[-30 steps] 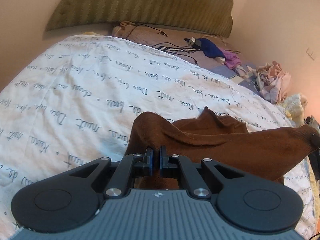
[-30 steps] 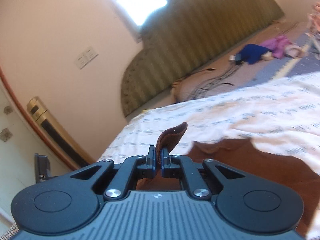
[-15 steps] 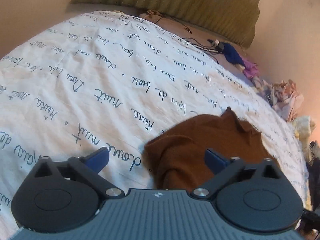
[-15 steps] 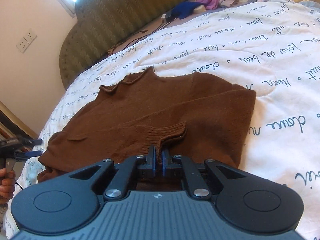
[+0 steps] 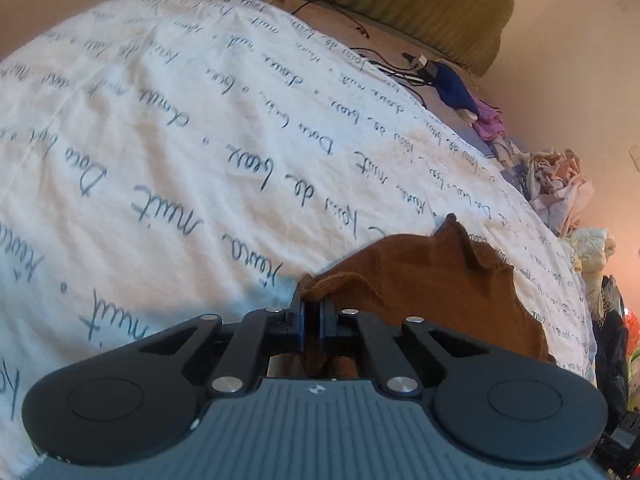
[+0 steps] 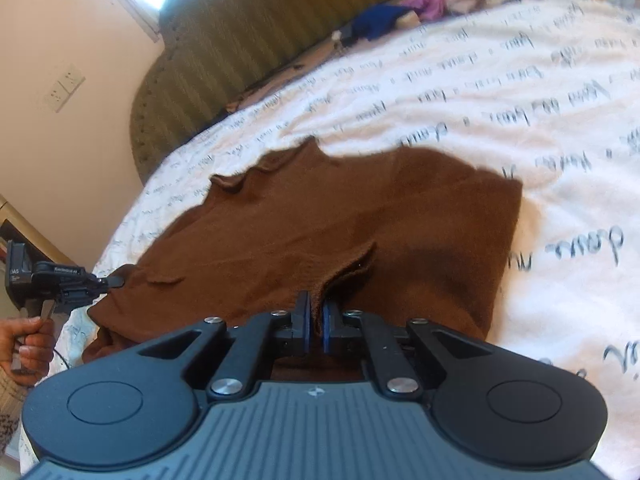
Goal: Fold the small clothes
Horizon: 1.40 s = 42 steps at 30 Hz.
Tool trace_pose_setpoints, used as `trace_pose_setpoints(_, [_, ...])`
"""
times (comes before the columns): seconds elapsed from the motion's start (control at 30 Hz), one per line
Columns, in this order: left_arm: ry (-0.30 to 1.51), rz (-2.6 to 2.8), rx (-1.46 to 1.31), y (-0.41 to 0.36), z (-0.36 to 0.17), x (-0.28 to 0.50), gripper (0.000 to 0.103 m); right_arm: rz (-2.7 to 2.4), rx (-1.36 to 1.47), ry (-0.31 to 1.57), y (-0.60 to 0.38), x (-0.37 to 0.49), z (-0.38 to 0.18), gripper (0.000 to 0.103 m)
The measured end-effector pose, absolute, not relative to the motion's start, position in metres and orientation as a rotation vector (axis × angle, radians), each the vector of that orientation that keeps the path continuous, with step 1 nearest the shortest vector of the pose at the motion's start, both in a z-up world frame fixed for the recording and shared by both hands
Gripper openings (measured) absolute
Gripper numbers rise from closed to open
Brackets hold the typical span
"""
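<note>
A brown sweater (image 6: 328,220) is lying mostly flat on the bed, on top of a white bedspread (image 5: 168,128) printed with dark cursive writing. It sits close to the bed's near edge, and in the right wrist view its wavy collar points toward the green headboard (image 6: 248,32).

The right gripper (image 6: 316,316) has its jaws pressed together on a ribbed edge of the sweater, probably a cuff or hem, which bunches up just past the jaws. The rest of the knit lies spread out beyond it.

The left gripper (image 5: 311,316) is clamped on the sweater's other end; a little lump of brown knit pokes out above the closed jaws. From the right wrist view you can see that same gripper (image 6: 114,280) at the far left corner of the sweater, right at the bed's edge, with a hand (image 6: 28,344) squeezing its handle.

Up by the headboard end of the bed there's other stuff: a blue cloth (image 5: 454,84), a purple one (image 5: 490,124) just beside it, and some black cable (image 5: 384,68) trailing over the mattress. A crumpled pile of pale clothes (image 5: 560,184) sits along the bed's far side by the wall. There's a wall socket (image 6: 64,88) on the pink wall left of the headboard.
</note>
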State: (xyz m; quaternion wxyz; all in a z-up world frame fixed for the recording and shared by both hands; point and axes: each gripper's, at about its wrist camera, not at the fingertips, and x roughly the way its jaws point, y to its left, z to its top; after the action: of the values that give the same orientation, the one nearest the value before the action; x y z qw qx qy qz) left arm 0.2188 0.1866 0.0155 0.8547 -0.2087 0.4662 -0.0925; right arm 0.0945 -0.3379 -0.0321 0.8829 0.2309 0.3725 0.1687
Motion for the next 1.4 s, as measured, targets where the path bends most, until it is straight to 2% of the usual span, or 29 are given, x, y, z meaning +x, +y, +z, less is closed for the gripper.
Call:
trace_pose_setpoints(0.2, [0.966, -0.23, -0.211, 0.156, 0.025, 0.243, 0.007, 0.374, 0.421, 0.722, -0.349, 0.094, 0.002, 0.005])
trace_pose_setpoints(0.3, [1.001, -0.206, -0.085, 0.145, -0.001, 0.244, 0.008, 0.314, 0.376, 0.763, -0.359, 0.096, -0.012, 0.005])
trace_pose_setpoints(0.37, [0.978, -0.193, -0.043, 0.146, -0.009, 0.238, 0.01, 0.251, 0.356, 0.829, -0.366, 0.101, -0.036, 0.001])
trace_pose_setpoints(0.43, [0.971, -0.152, -0.096, 0.16, -0.001, 0.235, 0.011, 0.249, 0.384, 0.831, -0.372, 0.097, -0.053, 0.0])
trace_pose_setpoints(0.57, [0.902, -0.154, -0.075, 0.176, 0.037, 0.208, 0.018, 0.232, 0.413, 0.843, -0.374, 0.095, -0.047, 0.003])
trace_pose_setpoints(0.6, [0.885, -0.171, -0.078, 0.178, 0.044, 0.196, 0.02, 0.223, 0.392, 0.848, -0.371, 0.095, -0.042, 0.008])
trace_pose_setpoints(0.67, [0.883, -0.244, -0.112, 0.179, 0.049, 0.176, 0.025, 0.201, 0.338, 0.795, -0.362, 0.087, -0.025, 0.029])
trace_pose_setpoints(0.73, [0.889, -0.29, -0.14, 0.176, 0.042, 0.163, 0.027, 0.252, 0.359, 0.761, -0.355, 0.082, -0.016, 0.062])
trace_pose_setpoints(0.77, [0.898, -0.297, -0.153, 0.173, 0.036, 0.161, 0.027, 0.263, 0.372, 0.762, -0.352, 0.081, -0.015, 0.071])
trace_pose_setpoints(0.9, [0.905, -0.311, -0.273, 0.171, 0.01, 0.161, 0.026, 0.269, 0.369, 0.768, -0.341, 0.081, -0.016, 0.069])
trace_pose_setpoints(0.97, [0.915, -0.312, -0.338, 0.172, 0.0, 0.165, 0.011, 0.269, 0.429, 0.772, -0.347, 0.083, -0.02, 0.069])
trace_pose_setpoints(1.07, [0.967, -0.301, -0.434, 0.176, -0.013, 0.168, 0.007, 0.259, 0.499, 0.783, -0.355, 0.088, -0.029, 0.07])
trace_pose_setpoints(1.13, [0.966, -0.286, -0.479, 0.185, -0.016, 0.166, 0.007, 0.305, 0.527, 0.793, -0.356, 0.091, -0.035, 0.067])
trace_pose_setpoints(1.17, [0.965, -0.284, -0.508, 0.189, -0.017, 0.164, 0.007, 0.316, 0.538, 0.788, -0.355, 0.093, -0.038, 0.058])
trace_pose_setpoints(1.2, [0.966, -0.292, -0.545, 0.194, -0.017, 0.162, 0.007, 0.319, 0.547, 0.793, -0.355, 0.094, -0.04, 0.019])
trace_pose_setpoints(1.23, [0.962, -0.289, -0.564, 0.196, -0.016, 0.159, 0.007, 0.303, 0.552, 0.799, -0.355, 0.094, -0.041, 0.003])
trace_pose_setpoints(1.4, [0.956, -0.326, -0.571, 0.203, -0.004, 0.145, 0.007, 0.327, 0.539, 0.764, -0.353, 0.084, -0.032, 0.003])
